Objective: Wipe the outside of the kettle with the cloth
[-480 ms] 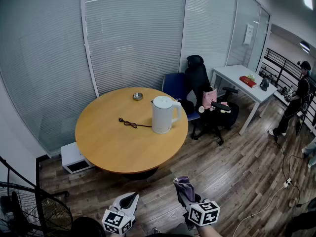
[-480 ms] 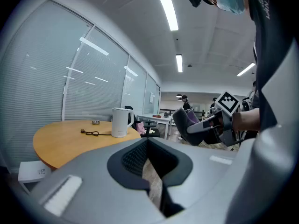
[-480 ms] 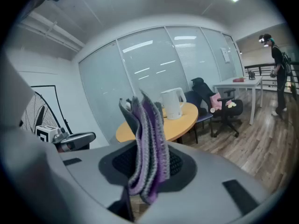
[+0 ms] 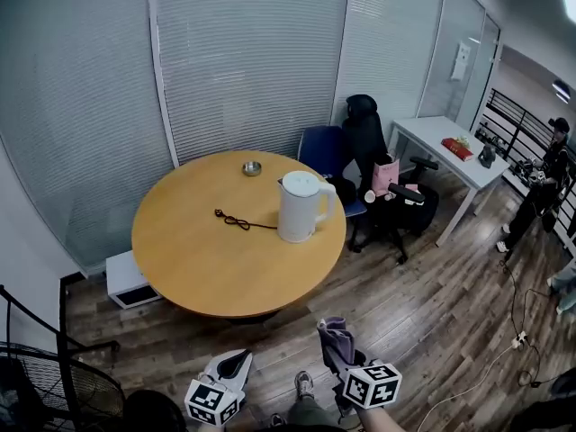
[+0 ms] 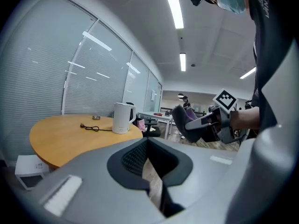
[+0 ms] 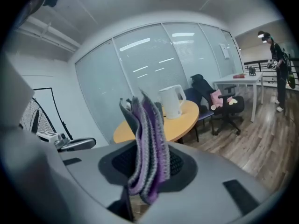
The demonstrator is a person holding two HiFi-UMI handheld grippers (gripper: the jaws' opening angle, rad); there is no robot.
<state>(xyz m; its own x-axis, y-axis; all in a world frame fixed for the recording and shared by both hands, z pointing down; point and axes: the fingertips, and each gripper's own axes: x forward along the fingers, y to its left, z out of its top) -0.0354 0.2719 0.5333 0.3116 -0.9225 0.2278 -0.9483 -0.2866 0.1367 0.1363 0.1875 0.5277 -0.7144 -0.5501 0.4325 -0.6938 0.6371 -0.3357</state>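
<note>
A white electric kettle (image 4: 301, 206) stands upright on the round wooden table (image 4: 198, 259), toward its right side; the same kettle (image 5: 122, 117) shows far off in the left gripper view and again as the kettle (image 6: 172, 101) in the right gripper view. My right gripper (image 4: 335, 341) is low in the head view, well short of the table, shut on a folded purple and grey cloth (image 6: 147, 146) that sticks up between its jaws. My left gripper (image 4: 232, 364) hangs beside it, shut with nothing in it.
A black cord (image 4: 239, 222) and a small metal dish (image 4: 252, 167) lie on the table. Office chairs (image 4: 378, 187) and a white desk (image 4: 450, 151) stand to the right. A person (image 4: 540, 187) stands at far right. A fan (image 4: 54, 385) is at lower left.
The view has shifted slightly, so the table and kettle sit a little closer. Both grippers keep their places and the cloth stays held.
</note>
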